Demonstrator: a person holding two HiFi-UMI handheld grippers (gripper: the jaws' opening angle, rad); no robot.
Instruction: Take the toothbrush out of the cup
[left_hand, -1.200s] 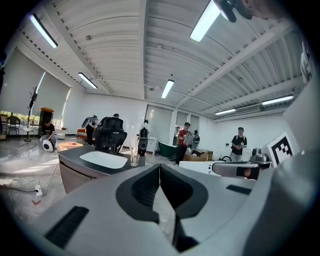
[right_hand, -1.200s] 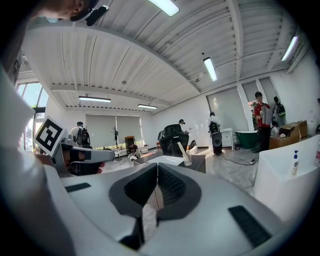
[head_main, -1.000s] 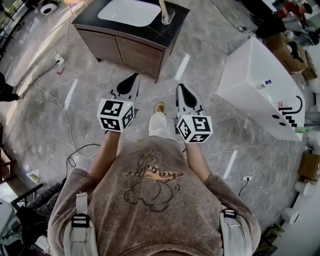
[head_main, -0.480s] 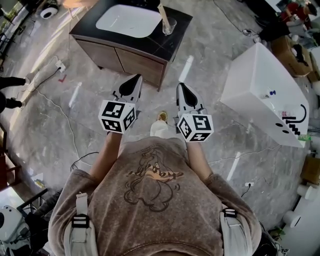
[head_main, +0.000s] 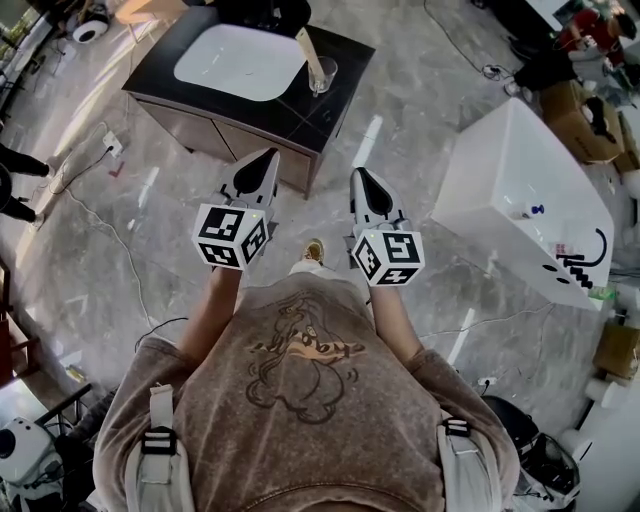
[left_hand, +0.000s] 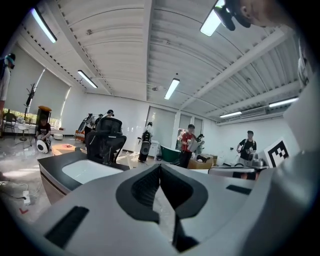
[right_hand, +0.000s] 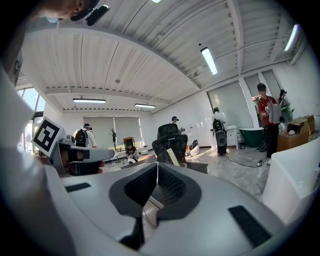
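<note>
- The toothbrush (head_main: 309, 53) stands in the cup (head_main: 323, 75) on the black tabletop (head_main: 335, 105), beside the white sink (head_main: 240, 62)
- A white tub (head_main: 510, 180) sits to the right
- Left claw (head_main: 271, 153) and right claw (head_main: 357, 172) are both closed and empty
- Only the gripper views show the ceiling lights (left_hand: 171, 88)
- Grey marble floor (head_main: 400, 120), with cables

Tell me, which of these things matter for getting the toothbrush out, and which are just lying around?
For the job: toothbrush, standing in the cup on the black counter; left gripper and right gripper, both shut and empty.
Just lying about: washbasin, white tub, cardboard box.
</note>
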